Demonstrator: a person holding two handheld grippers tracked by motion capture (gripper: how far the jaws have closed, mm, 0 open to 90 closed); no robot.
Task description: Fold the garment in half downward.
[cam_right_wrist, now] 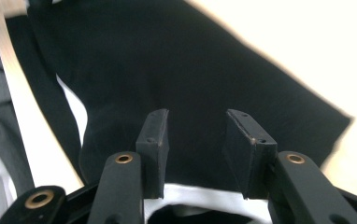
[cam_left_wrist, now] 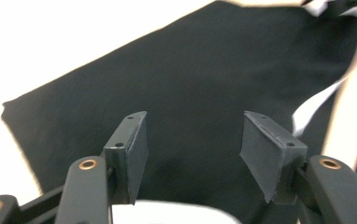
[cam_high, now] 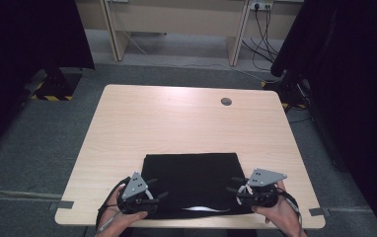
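Note:
A black cloth point(cam_high: 191, 182) lies flat and folded on the light wooden table point(cam_high: 176, 118), close to the front edge. A thin white strip point(cam_high: 206, 209) shows along its near side. My left gripper point(cam_high: 159, 187) hovers over the cloth's near left corner, jaws apart and nothing between them. In the left gripper view the gripper point(cam_left_wrist: 193, 128) looks across the cloth point(cam_left_wrist: 190, 70) with bare pads. My right gripper point(cam_high: 231, 184) sits over the near right corner, also open. In the right gripper view the gripper point(cam_right_wrist: 197, 123) has only the cloth point(cam_right_wrist: 167, 60) beyond its jaws.
A round cable hole point(cam_high: 226, 101) sits at the table's back right. Behind the table stands a pale desk frame point(cam_high: 176, 19) with cables point(cam_high: 263, 29) hanging at its right. Dark curtains point(cam_high: 23, 39) flank both sides. The table's far half is bare wood.

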